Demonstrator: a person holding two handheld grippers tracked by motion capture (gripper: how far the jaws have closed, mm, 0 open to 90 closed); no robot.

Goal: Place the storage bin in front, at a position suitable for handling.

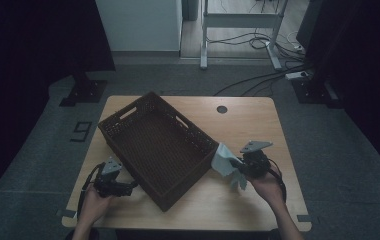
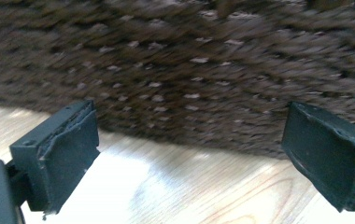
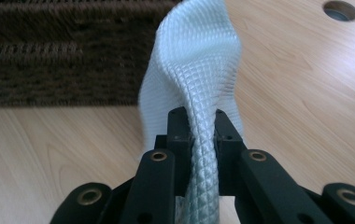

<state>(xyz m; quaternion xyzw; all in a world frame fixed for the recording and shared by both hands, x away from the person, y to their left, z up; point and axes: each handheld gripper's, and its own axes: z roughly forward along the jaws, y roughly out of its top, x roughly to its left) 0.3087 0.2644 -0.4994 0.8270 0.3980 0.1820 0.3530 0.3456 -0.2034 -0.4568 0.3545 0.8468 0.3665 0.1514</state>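
Right hand-held gripper (image 3: pixel 198 122) is clenched on a pale cloth (image 3: pixel 192 70) just right of the wicker basket (image 1: pixel 158 145), seemingly to drop it in, while the left hand-held gripper (image 2: pixel 189 158) gapes by the basket's near-left wall on the bench (image 1: pixel 258 120).

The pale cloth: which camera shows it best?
The right gripper view: the pale cloth shows its quilted weave close up, pinched in the right gripper. The high view shows it small beside the basket.
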